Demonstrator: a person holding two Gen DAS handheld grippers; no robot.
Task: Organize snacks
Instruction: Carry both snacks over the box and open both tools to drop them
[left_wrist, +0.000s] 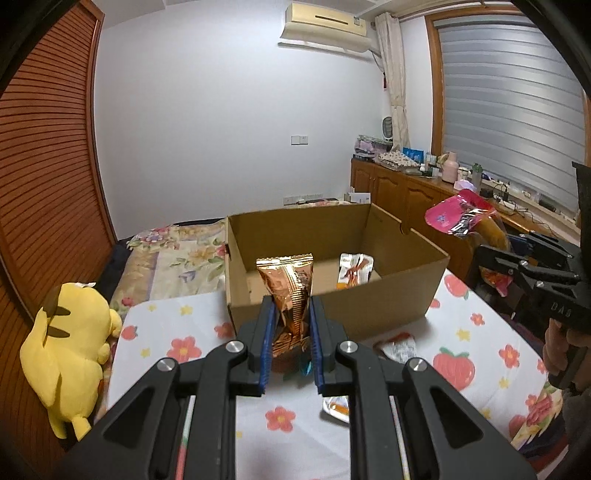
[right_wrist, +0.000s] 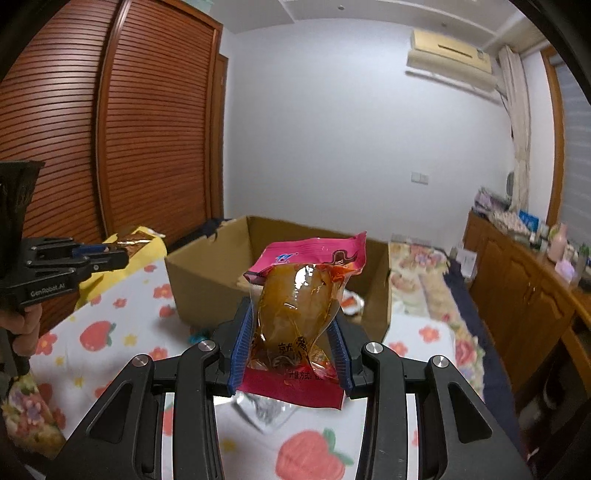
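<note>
My left gripper (left_wrist: 291, 310) is shut on a copper-coloured foil snack packet (left_wrist: 290, 291) and holds it upright just in front of the open cardboard box (left_wrist: 369, 306). One orange-and-white snack packet (left_wrist: 355, 271) lies inside the box. My right gripper (right_wrist: 291, 325) is shut on a pink-topped clear pouch with a brown meat snack (right_wrist: 299, 306), held above the table before the box (right_wrist: 199, 277). The right gripper with its pouch (left_wrist: 461, 216) also shows in the left wrist view, at the right of the box. The left gripper (right_wrist: 110, 256) shows at the left of the right wrist view.
The table has a white cloth with fruit and flower prints (left_wrist: 177, 347). Loose snack packets (left_wrist: 400, 349) lie on it near my left gripper, and a silver packet (right_wrist: 266, 408) lies under my right one. A yellow plush toy (left_wrist: 72, 347) sits at the left. A bed (left_wrist: 173, 251) and wooden cabinets (left_wrist: 402, 192) stand behind.
</note>
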